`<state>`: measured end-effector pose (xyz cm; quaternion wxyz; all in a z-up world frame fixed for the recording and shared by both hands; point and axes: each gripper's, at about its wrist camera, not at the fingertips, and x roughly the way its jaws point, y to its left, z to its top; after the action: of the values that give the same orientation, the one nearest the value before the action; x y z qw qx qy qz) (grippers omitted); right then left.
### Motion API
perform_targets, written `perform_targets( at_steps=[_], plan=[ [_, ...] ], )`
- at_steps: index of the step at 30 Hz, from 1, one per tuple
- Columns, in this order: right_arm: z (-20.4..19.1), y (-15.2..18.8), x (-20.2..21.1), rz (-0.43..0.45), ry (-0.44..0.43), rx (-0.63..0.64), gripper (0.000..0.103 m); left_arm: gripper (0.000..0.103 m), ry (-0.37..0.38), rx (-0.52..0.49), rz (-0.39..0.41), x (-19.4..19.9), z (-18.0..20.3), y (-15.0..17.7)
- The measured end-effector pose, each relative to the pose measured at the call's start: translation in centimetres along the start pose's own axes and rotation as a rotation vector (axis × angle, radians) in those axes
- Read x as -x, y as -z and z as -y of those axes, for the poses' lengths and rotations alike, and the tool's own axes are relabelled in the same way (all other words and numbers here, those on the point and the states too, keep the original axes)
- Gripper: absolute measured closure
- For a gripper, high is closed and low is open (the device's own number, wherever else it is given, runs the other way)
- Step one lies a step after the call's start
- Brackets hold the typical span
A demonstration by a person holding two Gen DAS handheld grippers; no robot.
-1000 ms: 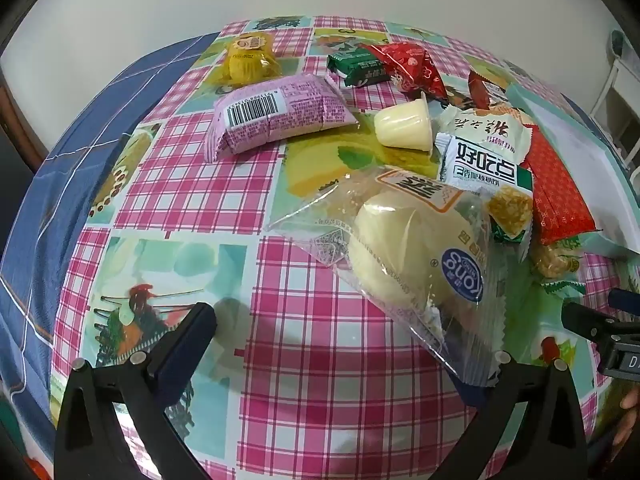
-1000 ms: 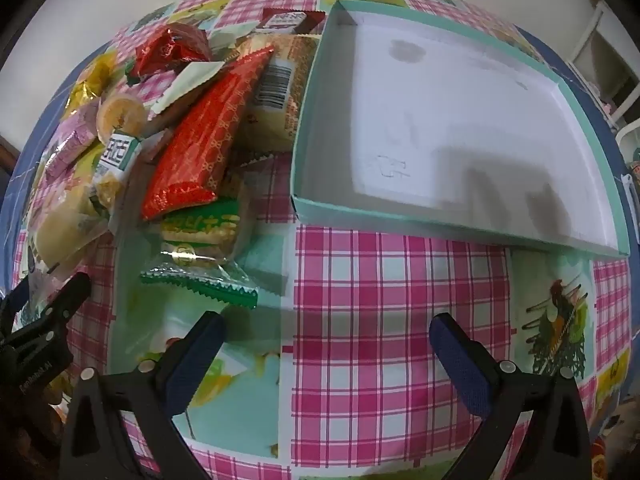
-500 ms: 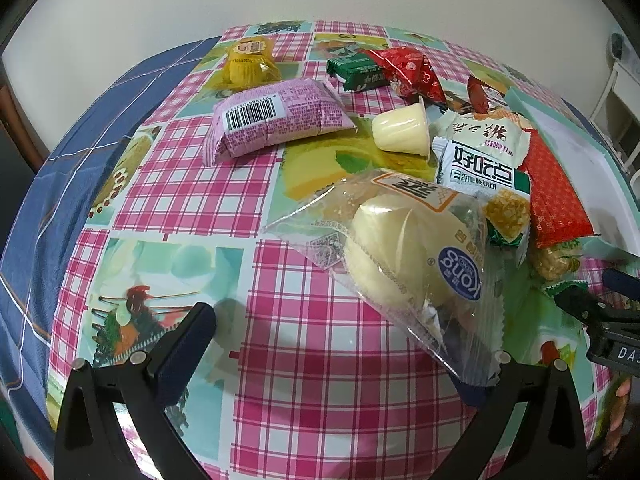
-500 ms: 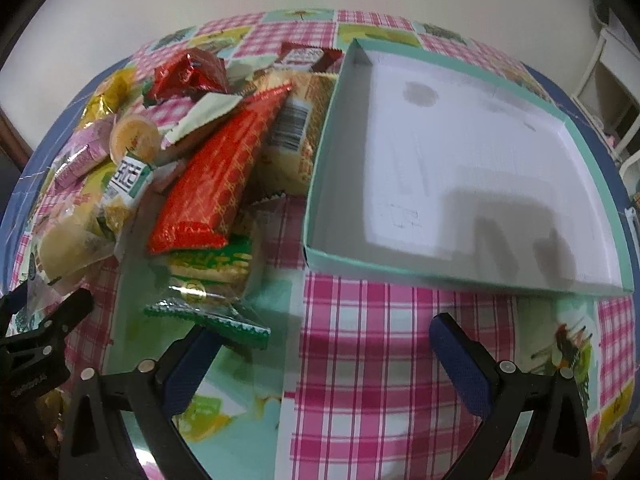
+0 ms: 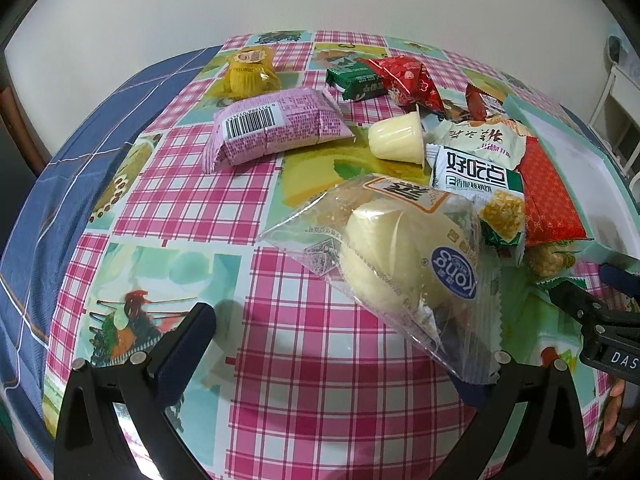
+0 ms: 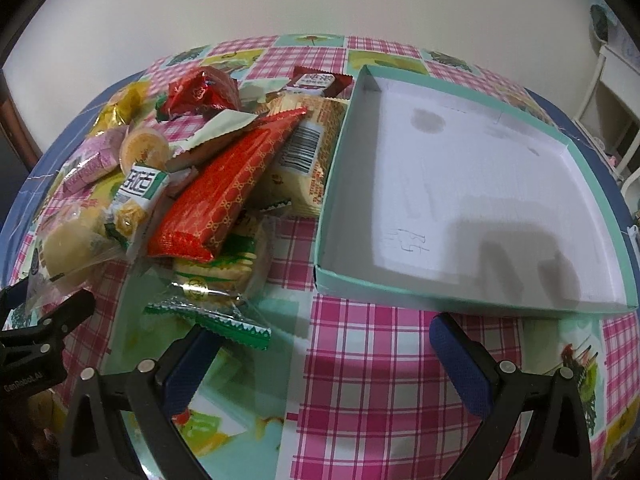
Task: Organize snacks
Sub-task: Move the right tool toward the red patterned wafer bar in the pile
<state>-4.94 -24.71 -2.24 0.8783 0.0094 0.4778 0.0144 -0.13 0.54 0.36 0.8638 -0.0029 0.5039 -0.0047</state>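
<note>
Both tongs (image 6: pixel 326 354) gape near the box (image 6: pixel 472 300) front edge.

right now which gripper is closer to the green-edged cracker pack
Right. The right gripper has one finger at the cracker pack; the left gripper sits farther left by the bun.

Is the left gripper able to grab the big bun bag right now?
Probably yes. The left gripper has its jaws wide open, the bun bag lies just ahead with one corner by the right-hand finger, and nothing lies on top.
</note>
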Motion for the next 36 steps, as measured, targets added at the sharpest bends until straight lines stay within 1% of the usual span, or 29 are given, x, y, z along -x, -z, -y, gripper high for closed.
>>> perform_targets(
  at_steps=[2,3,4,5,6,7,8,9,11,12,16,18,20,21,22,23,25,27,30,32,34,36],
  plan=[
    [0.3,-0.1,0.4,0.018,0.026,0.020,0.000,0.000,0.003,0.000,0.008,0.1,-0.1,0.0],
    [-0.2,-0.8,0.5,0.033,0.072,0.051,0.000,0.000,0.003,0.000,0.007,0.1,-0.1,-0.1],
    [-0.2,-0.8,0.9,0.039,0.077,0.053,0.000,0.000,-0.001,-0.002,-0.005,0.0,0.0,0.0],
    [-0.5,-0.9,1.1,0.048,0.097,0.066,0.000,0.000,0.000,-0.002,-0.006,0.0,0.0,0.0],
    [-0.4,-0.8,1.4,0.048,0.099,0.067,0.000,0.000,0.001,-0.001,0.002,0.1,0.0,0.0],
    [-0.6,-1.3,1.3,0.032,0.083,0.059,0.000,0.000,0.000,-0.001,0.003,0.1,0.1,0.1],
    [-1.0,-2.3,0.9,0.020,0.085,0.061,0.000,0.000,0.001,0.000,0.005,0.1,0.1,0.1],
    [-1.7,-3.1,0.2,0.006,0.112,0.080,0.000,0.000,0.003,0.001,0.002,0.1,0.1,0.1],
    [-1.9,-3.8,-0.1,-0.011,0.122,0.088,0.000,0.000,0.014,0.003,0.007,0.2,0.1,0.2],
    [-2.3,-4.4,-0.7,-0.032,0.097,0.075,0.000,0.000,0.024,0.002,0.011,0.3,0.1,0.3],
    [-3.1,-5.0,-0.3,-0.050,0.074,0.051,0.000,0.000,0.045,-0.016,0.045,1.3,0.1,0.0],
    [-3.4,-5.5,0.5,-0.026,0.056,0.031,0.001,0.000,0.049,-0.020,0.059,1.9,0.0,-0.3],
    [-3.2,-5.8,1.2,-0.005,0.035,0.012,0.001,0.000,0.078,-0.013,0.075,2.6,-0.2,-0.5],
    [-3.1,-5.9,1.6,0.007,0.029,0.002,0.001,0.000,0.077,-0.019,0.083,3.0,-0.1,-0.4],
    [-3.2,-6.1,2.2,0.025,0.028,0.001,0.001,0.000,0.067,-0.034,0.094,3.3,0.1,-0.6],
    [-3.5,-6.3,2.9,0.050,0.024,0.010,0.001,0.000,0.036,-0.063,0.101,3.5,0.5,-0.8],
    [-3.8,-6.7,3.8,0.074,0.024,0.019,0.001,0.000,0.024,-0.088,0.114,4.1,0.8,-1.2],
    [-4.3,-7.1,4.8,0.110,0.005,0.040,0.001,0.000,0.017,-0.117,0.125,4.6,1.4,-1.5],
    [-5.1,-7.6,5.8,0.135,-0.018,0.092,0.001,0.000,0.023,-0.118,0.114,5.1,1.7,-1.6],
    [-5.6,-7.9,5.8,0.129,-0.034,0.115,0.001,0.000,0.058,-0.101,0.105,5.1,1.6,-1.7],
    [-5.6,-8.3,5.8,0.118,-0.056,0.122,0.003,0.000,0.066,-0.092,0.090,4.7,1.6,-1.7],
    [-6.0,-8.5,5.7,0.093,-0.067,0.125,0.007,0.000,0.070,-0.082,0.071,4.2,1.6,-1.8]
  ],
)
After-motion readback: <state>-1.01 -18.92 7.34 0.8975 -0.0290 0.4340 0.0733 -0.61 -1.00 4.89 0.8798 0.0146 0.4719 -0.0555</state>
